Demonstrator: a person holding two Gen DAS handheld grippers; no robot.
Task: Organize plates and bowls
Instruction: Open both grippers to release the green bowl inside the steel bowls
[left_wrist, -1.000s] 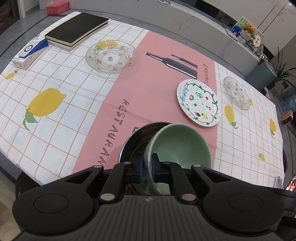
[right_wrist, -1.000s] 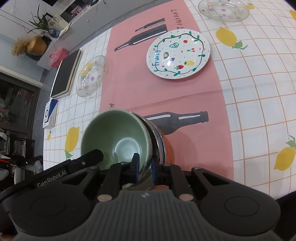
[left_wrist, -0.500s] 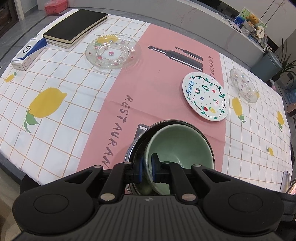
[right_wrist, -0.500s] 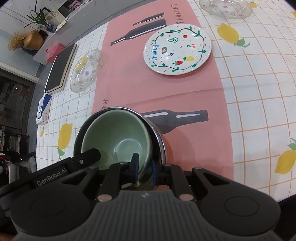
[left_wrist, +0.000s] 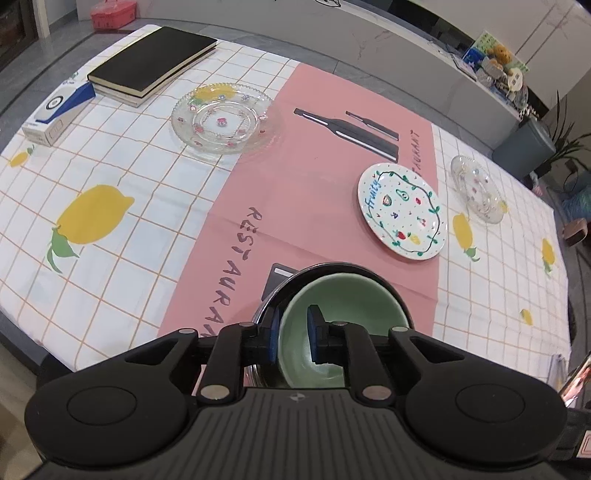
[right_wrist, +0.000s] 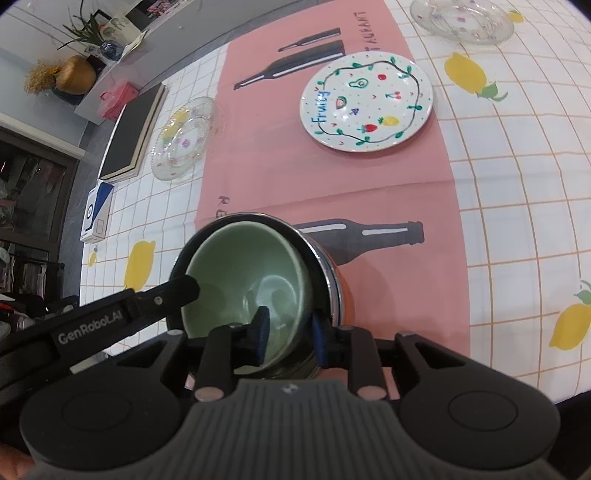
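A pale green bowl (left_wrist: 345, 314) sits inside a larger steel bowl with an orange outside (left_wrist: 325, 268) at the near edge of the table. My left gripper (left_wrist: 293, 334) is open, its pads straddling the green bowl's left rim with a gap. My right gripper (right_wrist: 290, 338) is open too, astride the right rim of the green bowl (right_wrist: 240, 273); the steel bowl (right_wrist: 332, 277) surrounds it. The left gripper's finger (right_wrist: 162, 301) shows in the right wrist view. A white fruit-pattern plate (left_wrist: 402, 210) (right_wrist: 367, 101) lies farther out.
A large clear glass plate (left_wrist: 223, 120) (right_wrist: 183, 138) lies far left, a small glass dish (left_wrist: 478, 188) (right_wrist: 461, 18) far right. Black notebooks (left_wrist: 151, 64) and a blue-white box (left_wrist: 57, 112) sit at the far left corner. The table's near edge runs just below the bowls.
The green bowl has settled into the steel bowl. Both grippers, which pinched its rim before, have opened their pads slightly.
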